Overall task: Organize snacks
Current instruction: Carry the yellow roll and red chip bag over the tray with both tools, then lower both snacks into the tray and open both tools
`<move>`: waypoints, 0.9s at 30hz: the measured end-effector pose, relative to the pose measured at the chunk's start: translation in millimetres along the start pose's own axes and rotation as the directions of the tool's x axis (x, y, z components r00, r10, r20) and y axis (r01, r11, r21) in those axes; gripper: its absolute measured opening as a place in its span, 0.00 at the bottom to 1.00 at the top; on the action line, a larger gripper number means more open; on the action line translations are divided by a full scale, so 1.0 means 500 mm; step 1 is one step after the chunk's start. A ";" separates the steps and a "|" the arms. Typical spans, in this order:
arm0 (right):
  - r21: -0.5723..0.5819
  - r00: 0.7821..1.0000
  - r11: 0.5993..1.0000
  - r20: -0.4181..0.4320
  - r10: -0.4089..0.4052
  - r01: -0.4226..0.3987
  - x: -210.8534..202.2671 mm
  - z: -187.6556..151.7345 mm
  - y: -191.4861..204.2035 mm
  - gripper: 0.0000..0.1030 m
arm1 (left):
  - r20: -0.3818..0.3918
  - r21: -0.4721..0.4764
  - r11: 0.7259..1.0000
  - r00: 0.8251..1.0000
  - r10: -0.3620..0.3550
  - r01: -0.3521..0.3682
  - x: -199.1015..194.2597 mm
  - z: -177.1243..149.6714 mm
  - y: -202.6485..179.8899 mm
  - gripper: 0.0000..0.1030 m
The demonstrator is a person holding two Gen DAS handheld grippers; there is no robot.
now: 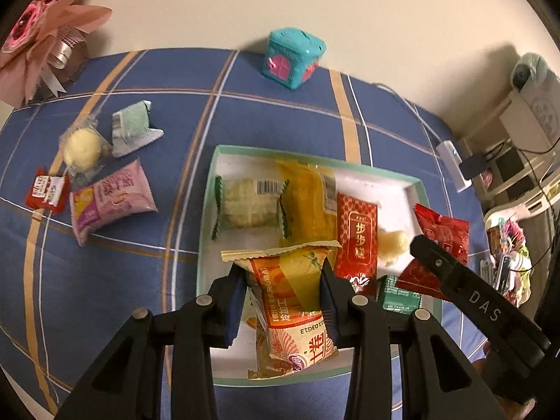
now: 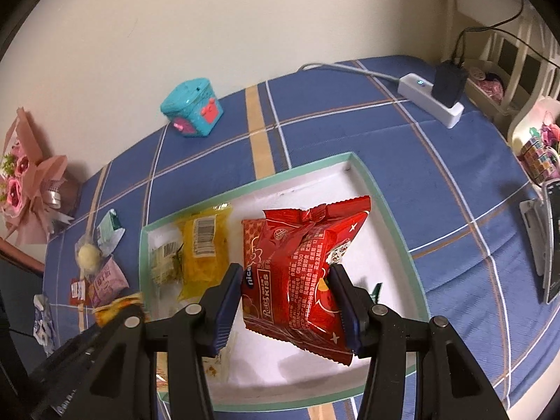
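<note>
A shallow white box with a green rim [image 1: 206, 206] [image 2: 385, 210] lies on the blue plaid cloth and holds several snacks: a green-edged cake [image 1: 248, 206], a yellow pack [image 1: 308, 203] [image 2: 206, 248], a red sachet [image 1: 357, 241] and a small green pack [image 1: 397, 292]. My left gripper [image 1: 281, 301] is shut on an orange-and-yellow snack pack [image 1: 294, 315] over the box's near edge. My right gripper [image 2: 290, 304], also in the left wrist view [image 1: 430, 262], is shut on a red snack pack [image 2: 308, 280] [image 1: 442, 241] above the box's right part.
Left of the box lie a pink pack [image 1: 112, 199], a small red pack [image 1: 47, 192], a clear-wrapped round sweet [image 1: 82, 148] and a pale green pack [image 1: 133, 127]. A teal toy box [image 1: 294, 57] stands at the back. A power strip [image 2: 430, 98] and shelves stand right.
</note>
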State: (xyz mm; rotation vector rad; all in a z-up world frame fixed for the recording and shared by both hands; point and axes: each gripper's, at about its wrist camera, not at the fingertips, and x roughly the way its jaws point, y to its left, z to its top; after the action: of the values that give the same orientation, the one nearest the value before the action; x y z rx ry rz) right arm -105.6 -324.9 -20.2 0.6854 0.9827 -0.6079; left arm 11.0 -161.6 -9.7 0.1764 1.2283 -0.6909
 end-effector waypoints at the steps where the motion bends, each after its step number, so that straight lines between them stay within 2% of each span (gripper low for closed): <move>1: -0.003 1.000 1.000 -0.007 0.001 -0.001 0.005 -0.002 0.002 0.52 | -0.006 0.003 1.000 1.000 -0.001 0.001 0.007 -0.001 -0.003 0.39; 8: -0.024 0.998 1.000 -0.058 0.006 -0.008 0.042 -0.013 0.015 0.52 | -0.039 0.015 1.000 0.999 -0.016 0.016 0.040 -0.007 -0.018 0.38; 19: -0.016 0.998 1.000 -0.069 -0.005 0.003 0.050 -0.014 0.013 0.54 | -0.048 -0.003 1.000 0.999 -0.020 0.020 0.058 -0.002 -0.015 0.40; 22: -0.012 0.998 1.000 -0.066 -0.008 0.007 0.047 -0.013 0.013 0.54 | -0.047 -0.008 1.000 0.999 -0.006 0.006 0.057 -0.001 -0.011 0.49; 23: -0.006 0.998 1.000 -0.065 -0.011 0.011 0.045 -0.012 0.011 0.54 | -0.047 -0.014 1.000 0.999 0.000 -0.001 0.057 -0.001 -0.009 0.55; 27: 0.012 0.998 1.000 -0.062 -0.013 0.014 0.039 -0.009 0.003 0.59 | -0.048 -0.026 1.000 0.999 -0.015 0.014 0.050 -0.001 -0.003 0.58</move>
State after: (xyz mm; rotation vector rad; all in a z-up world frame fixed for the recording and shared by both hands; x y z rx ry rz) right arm -98.5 -323.4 -38.7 0.7124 1.0422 -0.6080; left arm 14.0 -172.6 -32.3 0.1634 1.2855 -0.6865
